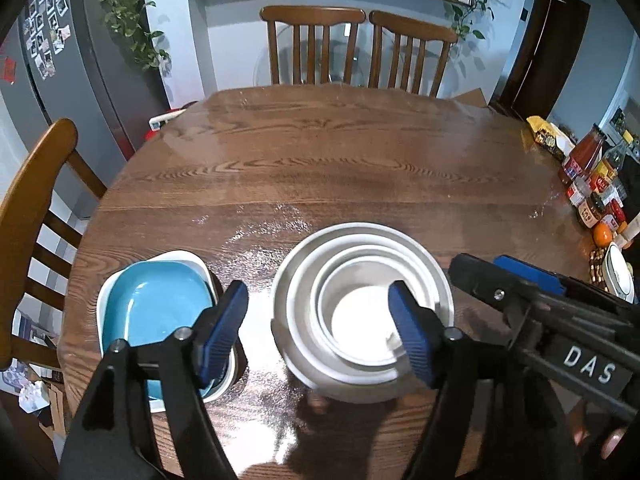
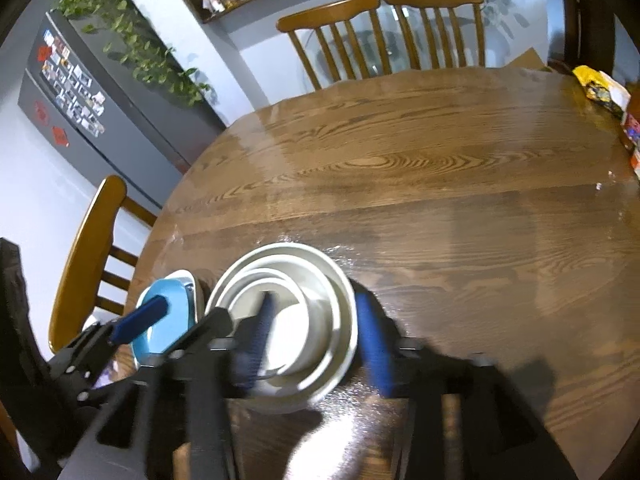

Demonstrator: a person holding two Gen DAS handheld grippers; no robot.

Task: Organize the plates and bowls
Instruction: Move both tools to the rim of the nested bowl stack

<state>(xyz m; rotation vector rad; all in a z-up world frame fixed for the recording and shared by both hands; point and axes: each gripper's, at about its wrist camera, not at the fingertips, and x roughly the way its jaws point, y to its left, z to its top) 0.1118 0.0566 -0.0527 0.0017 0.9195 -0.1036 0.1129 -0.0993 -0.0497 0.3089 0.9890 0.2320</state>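
A stack of nested white bowls (image 1: 362, 312) sits near the front edge of the round wooden table (image 1: 320, 152). To its left a blue square plate (image 1: 154, 304) lies on a white square plate (image 1: 105, 294). My left gripper (image 1: 320, 328) is open, one finger over the blue plate's right edge, the other over the bowls. My right gripper (image 2: 320, 340) is open around the right side of the bowl stack (image 2: 286, 320), one finger inside, one outside the rim. The blue plate (image 2: 168, 328) shows in the right wrist view, and the left gripper's fingertip (image 2: 140, 322) lies over it.
Wooden chairs stand at the far side (image 1: 316, 44) and at the left (image 1: 32, 208). Bottles, jars and an orange (image 1: 596, 196) crowd the table's right edge, with a small white dish (image 1: 618, 276). A yellow packet (image 2: 600, 88) lies far right. A grey fridge (image 1: 80, 52) stands left.
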